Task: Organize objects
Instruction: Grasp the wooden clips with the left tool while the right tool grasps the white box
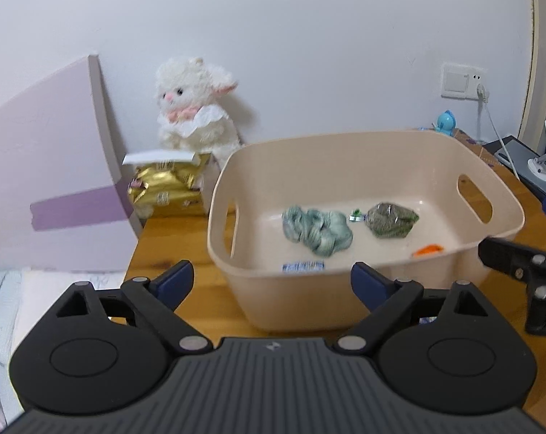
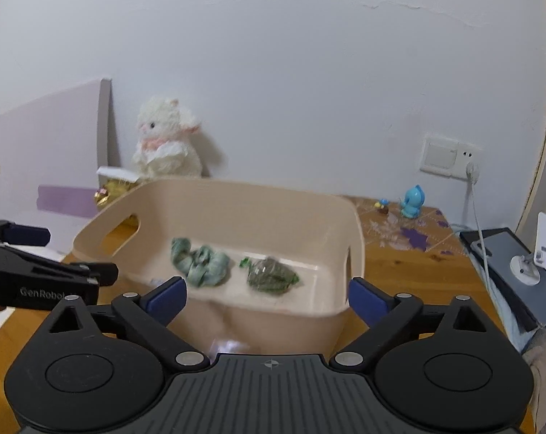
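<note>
Basket (image 1: 345, 300) sits just ahead of both wide-open, empty hand-held grippers.

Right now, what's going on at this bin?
A person holds both hand-held grippers open and empty in front of the beige bin on the wooden table: left hand-held gripper, right hand-held gripper. Inside lie a teal scrunchie, a green packet and a small orange item.

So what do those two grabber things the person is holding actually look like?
Both match. The left gripper and right gripper each have a ribbed dark grey body, black linkage arms with silver rivets and round black discs, and blue fingertips. Seen from the right wrist, the left one's side carries white "GenRobot" lettering.
</note>
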